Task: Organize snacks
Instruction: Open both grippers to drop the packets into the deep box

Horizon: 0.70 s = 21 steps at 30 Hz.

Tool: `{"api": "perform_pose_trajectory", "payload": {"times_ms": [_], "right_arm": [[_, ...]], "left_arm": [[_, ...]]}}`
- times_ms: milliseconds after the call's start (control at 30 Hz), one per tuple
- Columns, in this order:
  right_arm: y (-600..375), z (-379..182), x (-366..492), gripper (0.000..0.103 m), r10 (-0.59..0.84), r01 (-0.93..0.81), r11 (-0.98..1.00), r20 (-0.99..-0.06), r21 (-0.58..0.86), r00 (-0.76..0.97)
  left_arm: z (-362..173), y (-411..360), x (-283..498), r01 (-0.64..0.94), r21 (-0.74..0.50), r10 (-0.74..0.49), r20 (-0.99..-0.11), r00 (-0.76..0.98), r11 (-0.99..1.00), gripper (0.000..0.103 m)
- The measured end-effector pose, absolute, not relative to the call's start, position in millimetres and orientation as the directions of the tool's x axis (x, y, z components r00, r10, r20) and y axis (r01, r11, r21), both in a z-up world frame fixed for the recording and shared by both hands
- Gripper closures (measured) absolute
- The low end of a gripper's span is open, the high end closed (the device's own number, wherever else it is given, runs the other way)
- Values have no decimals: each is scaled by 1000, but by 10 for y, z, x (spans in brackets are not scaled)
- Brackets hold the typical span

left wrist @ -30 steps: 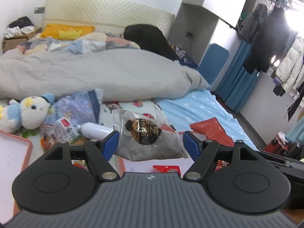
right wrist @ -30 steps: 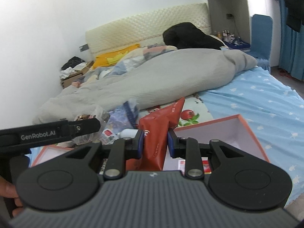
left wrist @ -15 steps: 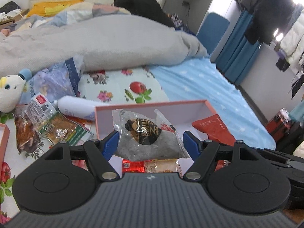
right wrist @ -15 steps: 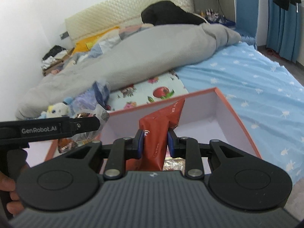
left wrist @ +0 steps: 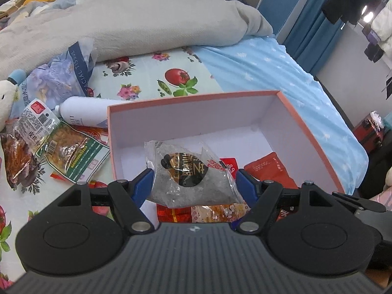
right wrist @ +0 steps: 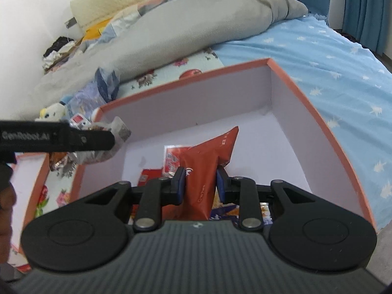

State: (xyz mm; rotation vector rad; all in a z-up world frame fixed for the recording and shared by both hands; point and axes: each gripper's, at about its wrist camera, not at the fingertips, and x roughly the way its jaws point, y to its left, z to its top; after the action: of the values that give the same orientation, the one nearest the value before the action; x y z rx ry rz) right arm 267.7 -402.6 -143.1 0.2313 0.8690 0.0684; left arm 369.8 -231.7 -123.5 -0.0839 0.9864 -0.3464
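While both packets hang over the pink-rimmed box [left wrist: 308, 127] at frame centre, the left gripper [left wrist: 194, 183] clamps a clear snack bag [left wrist: 188, 174], the right gripper [right wrist: 199, 183] a red packet [right wrist: 203, 169]. Each is best lowered onto bare floor inside before the fingers [left wrist: 144, 183] let go.

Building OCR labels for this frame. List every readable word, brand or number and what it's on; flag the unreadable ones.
"FACIAL TISSUE": on the blue tissue pack, along its dark edge.
"GenRobot.AI": on the left gripper's side, blurred but legible, in the right wrist view.
White bottle: partial letters only, unreadable.
Clear snack bag in the left jaws: black label, stylised characters, unreadable.
Red packet in the right jaws: print too small.
Loose snack packs: labels too small.
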Motion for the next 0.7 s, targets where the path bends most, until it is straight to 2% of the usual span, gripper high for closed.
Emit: {"api": "perform_pose_trajectory", "payload": {"times_ms": [167, 233, 267, 300, 333, 467, 700], "right_arm": [[-4088, -1448, 2677, 70, 134, 53, 975, -758, 217, 638], [-4117, -1437, 2674, 53, 129, 66, 973, -762, 220, 634], [-4137, -1430, 2669, 28, 127, 73, 972, -761, 223, 637], [-4151, -1417, 2656, 8, 124, 79, 971, -756, 227, 643], [-4159, -1403, 2647, 3, 122, 82, 970, -752, 228, 648], [-4167, -1341, 2594, 2, 108, 96, 971, -758, 220, 643], [-4100, -1028, 2420, 2, 107, 84, 970, -708, 230, 698]], "left_arm": [[-1209, -2379, 3681, 262, -211, -319, -806, 498, 942, 23], [-1185, -2392, 3671, 266, -196, -309, -809, 500, 944, 22], [-1158, -2383, 3656, 262, -194, -307, -804, 509, 945, 18], [-1133, -2371, 3648, 255, -196, -305, -799, 518, 947, 12], [-1107, -2352, 3640, 247, -200, -304, -795, 525, 948, 10], [-961, -2283, 3576, 245, -207, -310, -783, 539, 947, 10], [-589, -2175, 3350, 267, -194, -320, -734, 599, 944, 10]]}}
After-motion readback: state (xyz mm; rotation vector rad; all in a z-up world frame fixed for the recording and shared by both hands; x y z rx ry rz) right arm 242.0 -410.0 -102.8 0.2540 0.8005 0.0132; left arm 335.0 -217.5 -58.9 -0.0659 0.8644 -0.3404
